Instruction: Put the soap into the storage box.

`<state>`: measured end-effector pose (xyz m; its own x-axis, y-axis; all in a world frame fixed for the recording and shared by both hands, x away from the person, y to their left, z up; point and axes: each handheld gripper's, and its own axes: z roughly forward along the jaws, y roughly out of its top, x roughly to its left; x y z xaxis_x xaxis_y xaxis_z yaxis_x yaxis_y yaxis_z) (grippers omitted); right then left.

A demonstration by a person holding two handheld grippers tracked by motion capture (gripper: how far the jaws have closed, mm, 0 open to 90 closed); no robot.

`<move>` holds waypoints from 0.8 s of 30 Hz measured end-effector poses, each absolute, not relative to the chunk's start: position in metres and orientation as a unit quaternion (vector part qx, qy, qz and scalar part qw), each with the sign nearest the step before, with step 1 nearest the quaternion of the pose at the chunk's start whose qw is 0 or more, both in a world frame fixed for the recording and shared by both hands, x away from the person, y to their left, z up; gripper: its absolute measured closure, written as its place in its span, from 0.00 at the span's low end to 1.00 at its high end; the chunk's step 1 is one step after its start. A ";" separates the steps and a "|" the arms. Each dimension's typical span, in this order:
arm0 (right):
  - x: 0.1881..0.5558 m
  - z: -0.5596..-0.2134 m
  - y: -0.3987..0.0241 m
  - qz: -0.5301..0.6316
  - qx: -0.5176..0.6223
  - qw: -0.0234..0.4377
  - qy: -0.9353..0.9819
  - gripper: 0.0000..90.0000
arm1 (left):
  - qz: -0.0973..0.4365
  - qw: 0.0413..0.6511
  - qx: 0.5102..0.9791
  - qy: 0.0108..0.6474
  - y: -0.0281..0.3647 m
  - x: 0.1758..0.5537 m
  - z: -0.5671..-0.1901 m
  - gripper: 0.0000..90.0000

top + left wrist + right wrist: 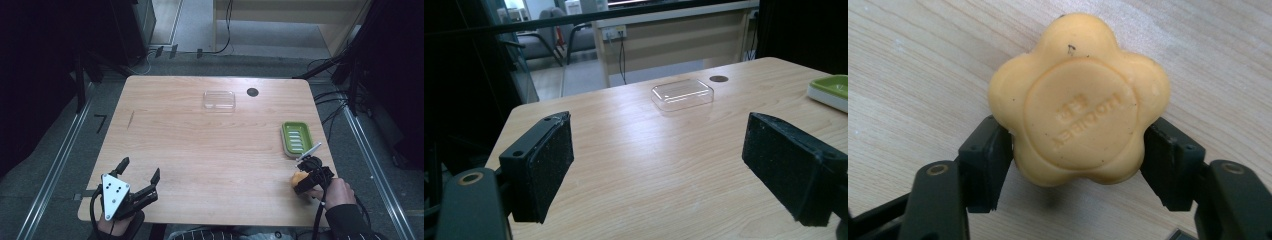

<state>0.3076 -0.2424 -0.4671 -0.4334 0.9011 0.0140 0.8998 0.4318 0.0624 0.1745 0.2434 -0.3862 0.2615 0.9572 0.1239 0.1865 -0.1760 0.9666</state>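
Note:
An orange flower-shaped soap with stamped lettering sits between the two jaws of my right gripper, which is shut on its sides. In the high view the soap and right gripper are near the table's front right edge, just in front of a green soap dish. Whether the soap rests on the wood or hangs just above it, I cannot tell. My left gripper is at the front left, open, with nothing between its pads.
A clear plastic box lies at the far middle of the wooden table, next to a round black hole. The left gripper view shows the box ahead and the dish's edge at right.

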 end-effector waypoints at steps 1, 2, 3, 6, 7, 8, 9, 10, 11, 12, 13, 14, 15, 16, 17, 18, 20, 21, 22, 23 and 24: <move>0.308 -0.469 -0.242 0.026 0.532 0.011 0.846 0.42 | 0.415 0.464 0.645 0.444 0.243 0.175 -0.386 0.15; 0.307 -0.470 -0.242 0.026 0.531 0.011 0.847 0.43 | 0.415 0.464 0.644 0.444 0.243 0.174 -0.386 0.15; 0.307 -0.470 -0.242 0.026 0.531 0.011 0.847 0.43 | 0.415 0.464 0.644 0.444 0.243 0.174 -0.386 0.15; 0.307 -0.470 -0.242 0.027 0.531 0.014 0.847 0.44 | 0.415 0.464 0.645 0.444 0.243 0.174 -0.386 0.15; 0.307 -0.470 -0.242 0.027 0.531 0.014 0.847 0.44 | 0.415 0.464 0.645 0.444 0.243 0.174 -0.386 0.15; 0.307 -0.470 -0.243 0.029 0.528 0.013 0.849 0.44 | 0.416 0.464 0.644 0.443 0.243 0.174 -0.386 0.15; 0.307 -0.470 -0.243 0.029 0.528 0.014 0.849 0.44 | 0.416 0.464 0.644 0.443 0.243 0.174 -0.386 0.15; 0.307 -0.470 -0.243 0.029 0.528 0.013 0.849 0.44 | 0.416 0.464 0.645 0.444 0.243 0.174 -0.386 0.15; 0.306 -0.470 -0.243 0.032 0.528 0.014 0.849 0.44 | 0.415 0.464 0.644 0.444 0.243 0.174 -0.386 0.15; 0.306 -0.470 -0.243 0.032 0.527 0.015 0.849 0.44 | 0.416 0.464 0.644 0.444 0.243 0.174 -0.386 0.15; 0.306 -0.470 -0.243 0.032 0.527 0.015 0.849 0.44 | 0.416 0.464 0.644 0.444 0.243 0.174 -0.386 0.15; 0.306 -0.470 -0.243 0.035 0.527 0.017 0.849 0.44 | 0.416 0.464 0.644 0.443 0.243 0.174 -0.386 0.15; 0.306 -0.470 -0.243 0.035 0.527 0.017 0.849 0.44 | 0.416 0.464 0.644 0.443 0.243 0.174 -0.386 0.15; 0.305 -0.470 -0.243 0.038 0.526 0.018 0.849 0.44 | 0.416 0.465 0.644 0.444 0.244 0.174 -0.386 0.15; 0.305 -0.470 -0.243 0.036 0.524 0.020 0.851 0.44 | 0.415 0.465 0.643 0.444 0.244 0.174 -0.386 0.15; 0.305 -0.470 -0.243 0.036 0.524 0.020 0.851 0.44 | 0.415 0.465 0.643 0.444 0.244 0.174 -0.386 0.15; 0.305 -0.469 -0.243 0.042 0.524 0.020 0.851 0.44 | 0.416 0.465 0.644 0.444 0.243 0.174 -0.386 0.15; 0.305 -0.468 -0.243 0.044 0.525 0.019 0.850 0.44 | 0.416 0.465 0.644 0.444 0.243 0.174 -0.386 0.15; 0.305 -0.468 -0.243 0.044 0.525 0.019 0.850 0.44 | 0.416 0.465 0.644 0.444 0.243 0.174 -0.386 0.15; 0.305 -0.467 -0.243 0.047 0.524 0.021 0.850 0.44 | 0.416 0.465 0.643 0.445 0.244 0.174 -0.386 0.15; 0.305 -0.467 -0.243 0.047 0.524 0.021 0.850 0.44 | 0.416 0.465 0.643 0.445 0.244 0.174 -0.386 0.15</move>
<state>0.3045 -0.2433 -0.4666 -0.4502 0.8928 0.0136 0.8889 0.4467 0.1016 0.1743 0.2436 -0.3861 0.2593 0.9582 0.1210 0.1854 -0.1723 0.9674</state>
